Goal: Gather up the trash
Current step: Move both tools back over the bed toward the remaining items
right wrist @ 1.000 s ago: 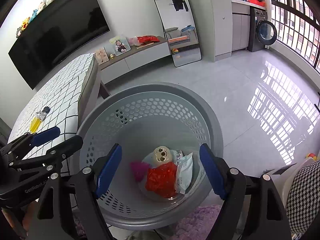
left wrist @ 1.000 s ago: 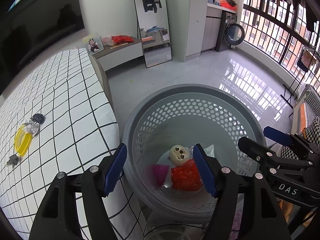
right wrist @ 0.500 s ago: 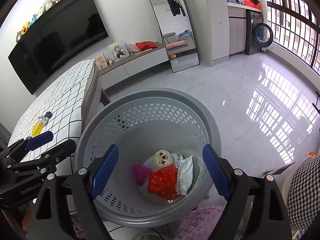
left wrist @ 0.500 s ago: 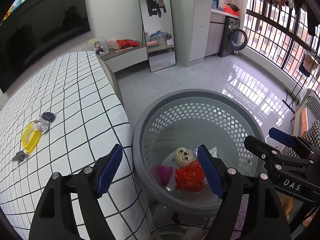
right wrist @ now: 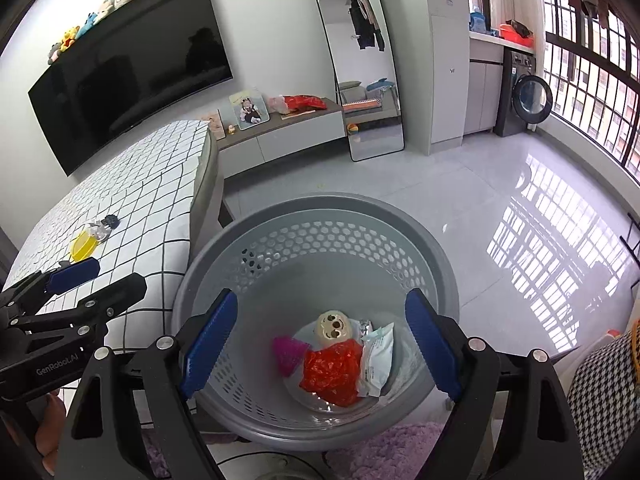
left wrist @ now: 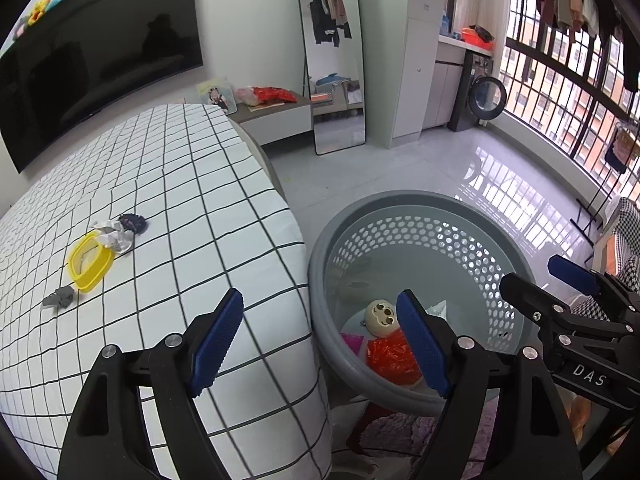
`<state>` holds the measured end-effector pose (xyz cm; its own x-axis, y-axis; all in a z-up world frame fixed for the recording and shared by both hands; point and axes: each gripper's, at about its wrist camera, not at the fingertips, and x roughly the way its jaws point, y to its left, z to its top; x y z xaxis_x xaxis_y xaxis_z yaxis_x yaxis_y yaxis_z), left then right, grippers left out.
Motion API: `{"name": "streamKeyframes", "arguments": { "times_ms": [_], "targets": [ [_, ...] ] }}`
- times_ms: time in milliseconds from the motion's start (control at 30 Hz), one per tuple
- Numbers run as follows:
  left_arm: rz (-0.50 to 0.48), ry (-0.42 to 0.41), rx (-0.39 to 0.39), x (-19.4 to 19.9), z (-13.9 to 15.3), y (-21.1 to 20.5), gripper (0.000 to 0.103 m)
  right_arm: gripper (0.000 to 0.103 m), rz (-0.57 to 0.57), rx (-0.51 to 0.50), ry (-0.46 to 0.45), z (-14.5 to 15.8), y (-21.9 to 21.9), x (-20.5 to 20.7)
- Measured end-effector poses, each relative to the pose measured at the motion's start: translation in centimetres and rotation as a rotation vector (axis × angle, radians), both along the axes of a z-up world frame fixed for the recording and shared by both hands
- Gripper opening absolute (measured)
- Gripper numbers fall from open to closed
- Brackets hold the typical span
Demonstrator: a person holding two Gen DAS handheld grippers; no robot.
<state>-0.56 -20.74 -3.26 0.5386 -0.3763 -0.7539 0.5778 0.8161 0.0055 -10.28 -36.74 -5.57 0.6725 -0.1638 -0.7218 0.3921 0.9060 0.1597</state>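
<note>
Beside the grey perforated laundry basket [right wrist: 434,258], which stands on the tiled floor [right wrist: 460,184], sits a table under a white cloth with a black grid [left wrist: 192,208]; the basket's rim lies just beside the table's corner. Basket contents, on its bottom: a crumpled red plastic bag [right wrist: 334,372], a white sealed packet [right wrist: 376,364] touching the bag's right side, a pink wrapper [right wrist: 288,354] on the bag's left, and a round cream toy face [right wrist: 332,327] above the bag, touching it; a small silver foil scrap [right wrist: 365,325] shows beside the face. Trash on the tablecloth, well apart from the basket: a yellow plastic container [left wrist: 89,265], crumpled clear-and-white wrapping [left wrist: 114,236] overlapping its upper edge, a dark crinkled piece [left wrist: 134,222] just beyond that, and a small grey scrap [left wrist: 59,299] near the container's lower end. Right gripper [right wrist: 320,344] hangs over the basket mouth, jaws spread wide, nothing between the blue pads. Left gripper [left wrist: 320,340] straddles the gap between table edge and basket rim, jaws likewise spread and empty.
</note>
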Motion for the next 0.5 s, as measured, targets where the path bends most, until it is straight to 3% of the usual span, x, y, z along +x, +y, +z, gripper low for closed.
{"name": "streamKeyframes", "arguments": {
  "times_ms": [500],
  "targets": [
    [0.080, -0.018, -0.036, 0.8, 0.9, 5.2, 0.077, 0.082, 0.091, -0.049, -0.029, 1.7, 4.9, 1.9]
  ]
}}
